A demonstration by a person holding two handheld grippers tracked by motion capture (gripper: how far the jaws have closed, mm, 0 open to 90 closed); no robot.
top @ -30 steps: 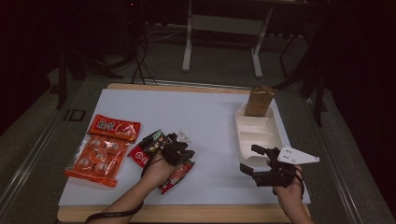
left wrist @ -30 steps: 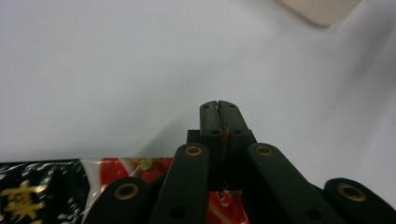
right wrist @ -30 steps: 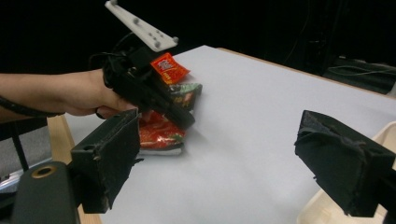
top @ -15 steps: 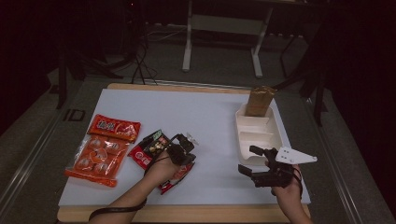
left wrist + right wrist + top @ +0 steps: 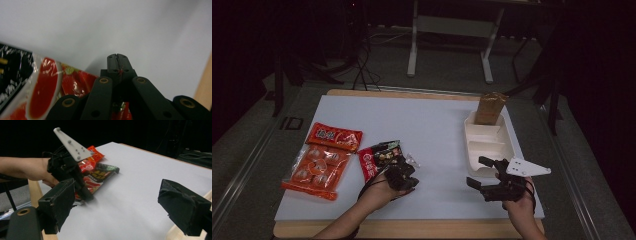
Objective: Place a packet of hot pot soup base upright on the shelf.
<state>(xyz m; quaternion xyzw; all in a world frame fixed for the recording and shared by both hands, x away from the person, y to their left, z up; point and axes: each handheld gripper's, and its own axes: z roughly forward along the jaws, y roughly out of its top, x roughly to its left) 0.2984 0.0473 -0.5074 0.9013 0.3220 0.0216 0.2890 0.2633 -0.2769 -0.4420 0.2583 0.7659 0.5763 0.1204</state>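
Note:
A red and black snack packet (image 5: pixel 379 156) lies left of the middle of the white board (image 5: pixel 432 125). My left gripper (image 5: pixel 404 176) sits at the packet's near right edge, its jaws closed with a sliver of red wrapper in the seam. In the left gripper view, the packet (image 5: pixel 45 87) runs under the left gripper (image 5: pixel 117 58). My right gripper (image 5: pixel 479 172) hovers open and holds nothing, just in front of a white compartment tray (image 5: pixel 507 145). From the right gripper view, the right gripper (image 5: pixel 125 202) faces the left gripper (image 5: pixel 85 192) and the packet (image 5: pixel 100 176).
A brown paper bag (image 5: pixel 489 107) stands in the tray's far end. Two orange snack packets (image 5: pixel 334 136) (image 5: pixel 314 170) lie at the board's left. The wooden table edge (image 5: pixel 412 229) runs along the front. Metal stand legs (image 5: pixel 414 45) rise behind the table.
The left gripper has drawn a little toward the person at the packet's edge, and the hand now covers the packet's near part. The right gripper has drifted slightly left.

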